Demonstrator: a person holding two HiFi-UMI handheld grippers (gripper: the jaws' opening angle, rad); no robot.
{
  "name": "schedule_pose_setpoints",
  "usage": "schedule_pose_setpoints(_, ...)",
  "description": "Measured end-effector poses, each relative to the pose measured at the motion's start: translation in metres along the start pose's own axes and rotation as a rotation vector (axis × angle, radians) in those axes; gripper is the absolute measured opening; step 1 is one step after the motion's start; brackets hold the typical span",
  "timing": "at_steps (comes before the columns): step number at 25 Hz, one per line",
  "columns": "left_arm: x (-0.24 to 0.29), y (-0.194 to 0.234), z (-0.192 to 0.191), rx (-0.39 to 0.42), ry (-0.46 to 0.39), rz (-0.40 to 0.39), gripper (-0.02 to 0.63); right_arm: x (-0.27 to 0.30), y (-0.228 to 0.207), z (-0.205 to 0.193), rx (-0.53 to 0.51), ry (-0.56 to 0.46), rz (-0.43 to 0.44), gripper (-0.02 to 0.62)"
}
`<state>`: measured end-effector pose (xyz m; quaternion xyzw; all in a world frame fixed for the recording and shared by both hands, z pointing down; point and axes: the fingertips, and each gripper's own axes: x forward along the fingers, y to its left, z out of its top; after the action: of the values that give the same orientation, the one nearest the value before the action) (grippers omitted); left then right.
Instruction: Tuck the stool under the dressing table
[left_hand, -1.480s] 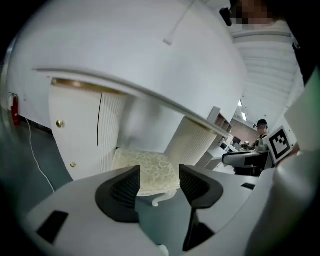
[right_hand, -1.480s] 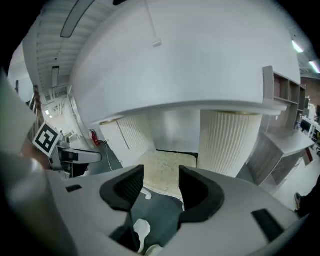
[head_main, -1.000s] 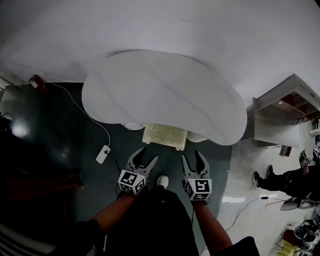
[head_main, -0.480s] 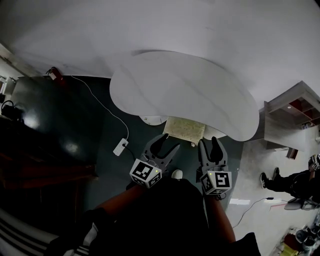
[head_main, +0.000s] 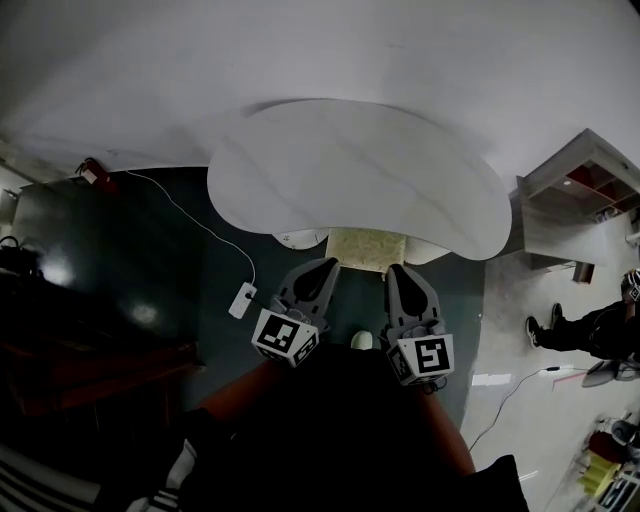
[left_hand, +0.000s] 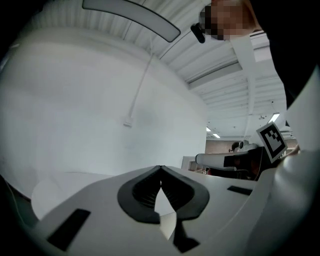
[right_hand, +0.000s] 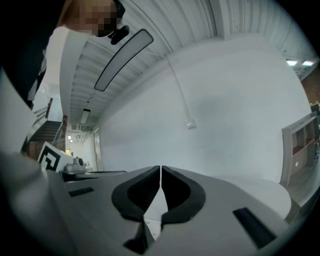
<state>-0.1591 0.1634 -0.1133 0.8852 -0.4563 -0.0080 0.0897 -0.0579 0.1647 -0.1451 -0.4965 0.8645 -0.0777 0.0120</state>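
The white kidney-shaped dressing table (head_main: 350, 175) stands against the wall in the head view. The stool (head_main: 368, 247), with a pale yellowish cushion, sits at the table's front edge, its far part hidden under the top. My left gripper (head_main: 327, 267) and right gripper (head_main: 399, 272) hover side by side just in front of the stool, apart from it and pointing level at the table. Both are shut, tips meeting and nothing between them. The left gripper view shows the closed tips (left_hand: 160, 168) before the white wall, and the right gripper view shows the same for the right gripper (right_hand: 160, 168).
A white plug block (head_main: 241, 300) with its cable lies on the dark floor to the left. A shelf unit (head_main: 575, 215) stands at the right, and a person (head_main: 585, 330) sits on the floor beyond it. A white shoe (head_main: 362, 340) shows between my arms.
Both grippers went from wide open to shut. Both rose toward the camera, away from the floor, and stayed in front of the stool.
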Motion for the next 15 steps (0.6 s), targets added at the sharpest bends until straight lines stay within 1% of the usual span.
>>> schedule_pose_setpoints(2,0.005,0.001,-0.004,0.007,0.034,-0.002,0.015,0.002,0.002,-0.005,-0.034,0.007,-0.018,0.041)
schedule_pose_setpoints(4,0.007,0.000,-0.005,0.004,0.051,-0.009,0.015,0.000,0.004,-0.006,-0.056,-0.001,-0.039,0.041)
schedule_pose_setpoints(6,0.007,-0.002,-0.001,0.003,0.042,-0.026,0.015,0.000,0.005,-0.007,-0.071,-0.006,-0.058,0.041)
schedule_pose_setpoints(9,0.005,-0.003,0.006,-0.005,0.014,-0.048,0.015,0.003,0.005,-0.009,-0.045,0.005,-0.077,0.040)
schedule_pose_setpoints(15,0.001,0.004,0.001,-0.020,0.030,-0.033,0.015,0.008,0.012,-0.010,-0.057,0.025,-0.091,0.038)
